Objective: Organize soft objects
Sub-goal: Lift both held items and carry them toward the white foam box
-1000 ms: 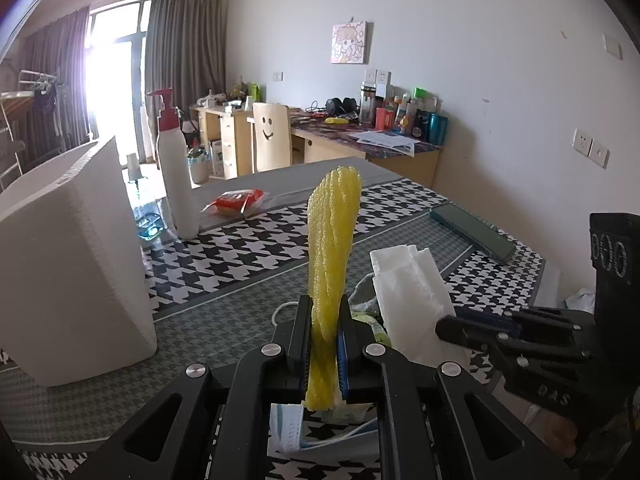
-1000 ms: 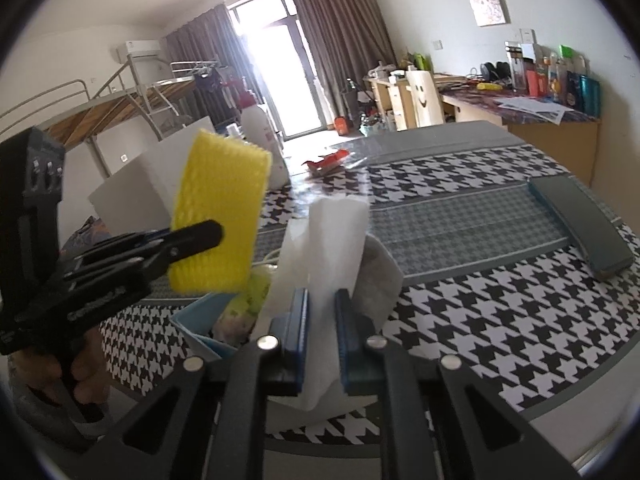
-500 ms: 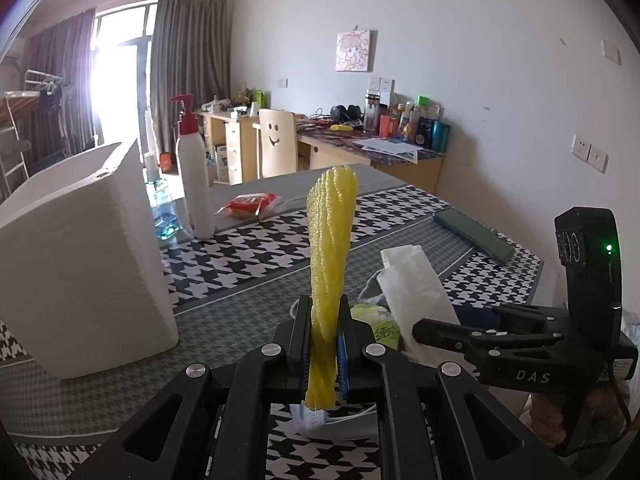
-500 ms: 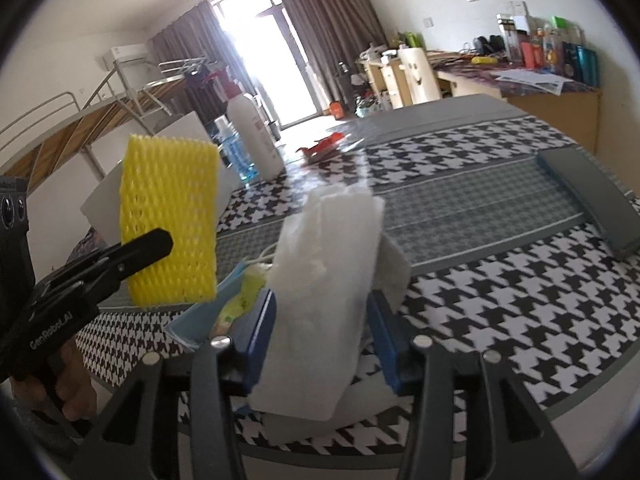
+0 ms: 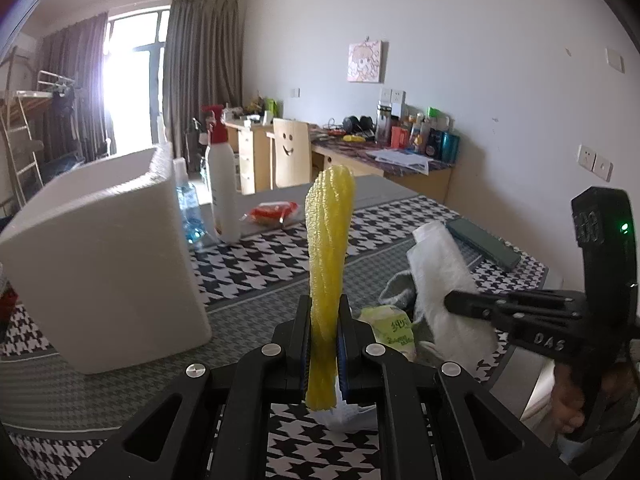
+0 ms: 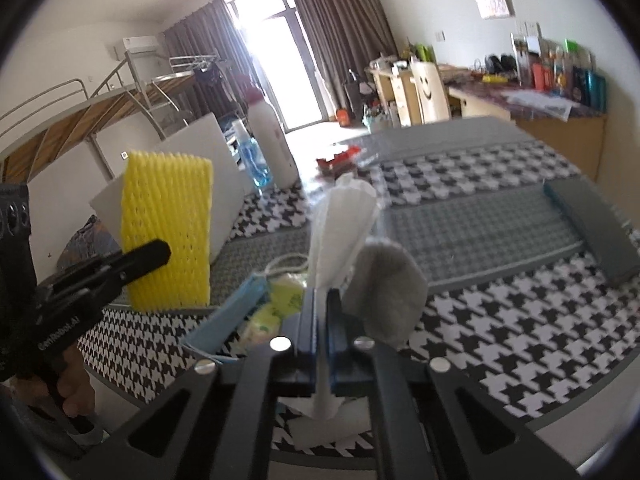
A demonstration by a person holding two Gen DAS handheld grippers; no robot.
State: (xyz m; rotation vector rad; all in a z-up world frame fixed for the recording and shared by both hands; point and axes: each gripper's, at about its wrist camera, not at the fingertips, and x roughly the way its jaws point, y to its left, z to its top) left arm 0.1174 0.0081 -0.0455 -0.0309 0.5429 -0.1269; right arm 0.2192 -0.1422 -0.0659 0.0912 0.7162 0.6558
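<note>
Checking the left wrist view first, I find the left gripper (image 5: 325, 344) clenched on a yellow foam net (image 5: 329, 256), which stands upright between the pads, pinched near its lower end and poking out below them. It hangs above the checked tablecloth (image 5: 256, 256), with a white box (image 5: 108, 264) near on the left and a small heap of soft items low on the right, a green packet (image 5: 390, 326) among them. The right gripper (image 5: 450, 300) enters from the right side, pressed onto a white tissue (image 5: 444, 280). Turning to the right wrist view, I see the right gripper (image 6: 322, 320) closed tight on the white tissue (image 6: 340, 232), which fans out above the pads while its tail hangs below them. A grey cloth (image 6: 386, 296) lies just beside on the right, a blue face mask (image 6: 228, 320) on the left. The yellow foam net (image 6: 168, 228) shows broadside here, held by the left gripper (image 6: 160, 250) at its lower edge. I judge both pieces very light, limp and easily crushed; the net springs back, the tissue may tear or slip. Holding low and across the full width looks sound.
</note>
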